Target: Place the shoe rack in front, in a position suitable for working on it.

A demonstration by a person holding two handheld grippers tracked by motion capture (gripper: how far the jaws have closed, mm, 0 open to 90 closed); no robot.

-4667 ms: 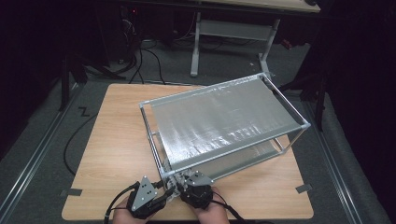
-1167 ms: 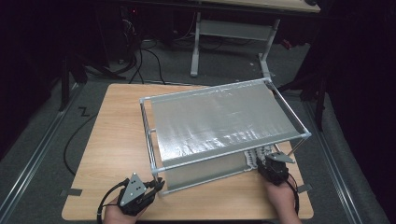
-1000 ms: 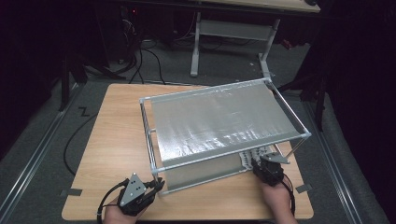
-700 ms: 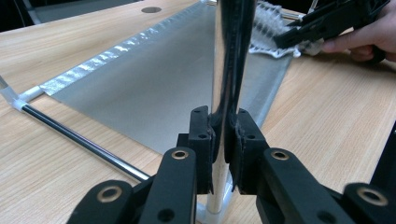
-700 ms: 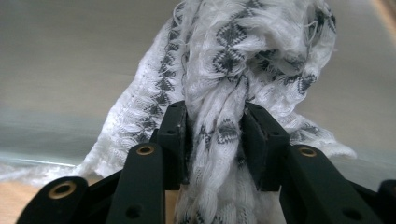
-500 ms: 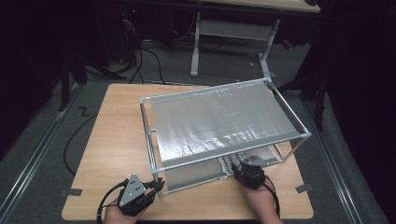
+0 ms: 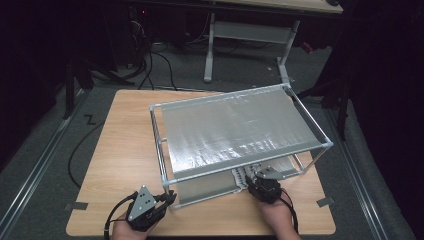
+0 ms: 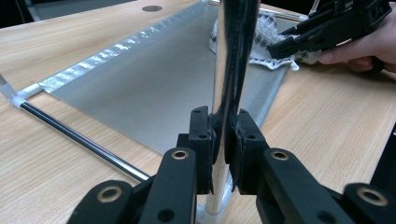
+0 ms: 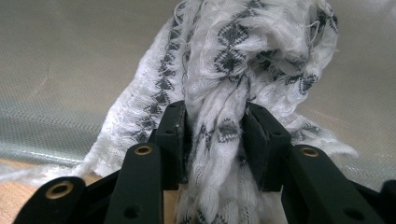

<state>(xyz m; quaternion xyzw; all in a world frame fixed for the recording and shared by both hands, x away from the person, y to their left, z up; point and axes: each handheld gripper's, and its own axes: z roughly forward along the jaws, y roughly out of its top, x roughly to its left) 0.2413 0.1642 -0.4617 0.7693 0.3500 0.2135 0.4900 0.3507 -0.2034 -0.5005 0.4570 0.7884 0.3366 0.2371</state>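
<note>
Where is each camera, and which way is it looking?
High view: above the person's side of the table, looking forward and down at the metal rack; both hands and grippers show.
Left gripper view: rides the left gripper, looking along its jaws clamped on the rack's corner post.
Right gripper view: rides the right gripper, facing the white patterned cloth it grips.
Shared: the left gripper view also shows the right gripper and the cloth.

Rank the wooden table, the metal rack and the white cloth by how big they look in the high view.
1. Wooden table, the largest.
2. Metal rack, covering much of the tabletop.
3. White cloth, smallest by far; part of it lies under the rack's top sheet, so its full extent cannot be told.
</note>
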